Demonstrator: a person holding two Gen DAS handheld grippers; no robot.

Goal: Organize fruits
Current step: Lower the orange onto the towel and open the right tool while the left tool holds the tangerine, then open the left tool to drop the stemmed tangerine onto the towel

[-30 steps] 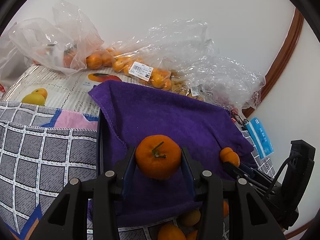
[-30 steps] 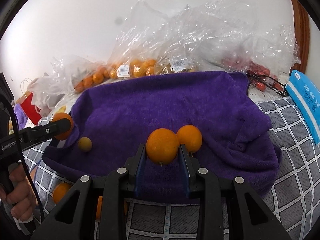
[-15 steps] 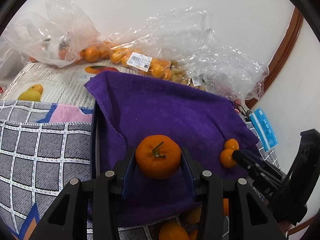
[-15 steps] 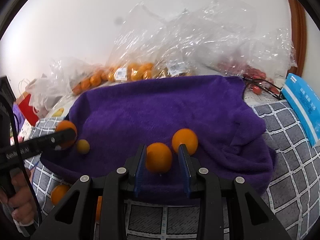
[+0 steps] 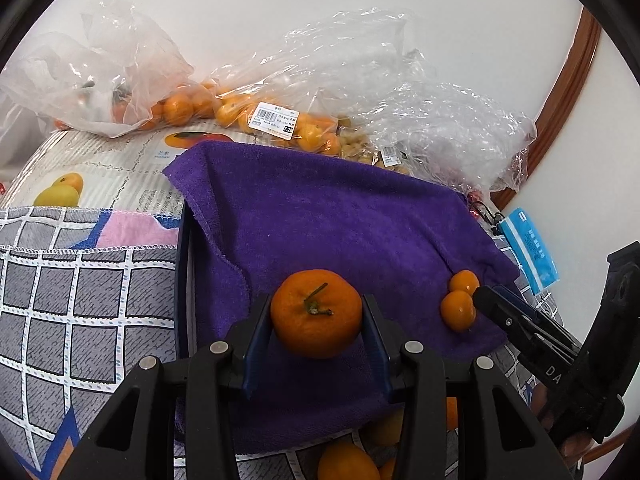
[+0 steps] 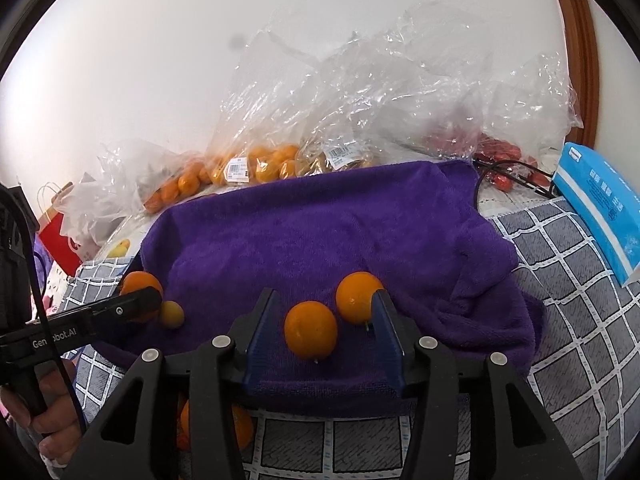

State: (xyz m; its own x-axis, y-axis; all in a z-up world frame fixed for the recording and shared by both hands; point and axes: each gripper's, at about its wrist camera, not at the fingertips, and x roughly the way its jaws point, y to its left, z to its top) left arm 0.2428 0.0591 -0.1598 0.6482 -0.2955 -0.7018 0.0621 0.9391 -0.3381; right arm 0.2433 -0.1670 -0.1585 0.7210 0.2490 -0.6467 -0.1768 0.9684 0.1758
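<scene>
Right now the left gripper is clamped on a stemmed mandarin, both blue pads pressed against its sides, above the near part of a purple towel that is draped over a raised, tray-like base; what lies under the towel cannot be made out.

Over on the other side, the right gripper has just been opening: its jaws stand apart, and a smooth orange sits on the towel between them with a gap on either side, touched by neither pad. A second orange rests on the towel just behind the right-hand pad. Near the towel's left edge lies a small pale yellow fruit, just beside the left gripper's tip.

Along the wall, clear plastic bags hold the stock: one labelled bag of mandarins, a bag of small tan fruit next to it, and a crumpled bag with red fruit on the right. More oranges lie on the grey checked cloth below the towel's front edge. A blue packet sits at the far right.
</scene>
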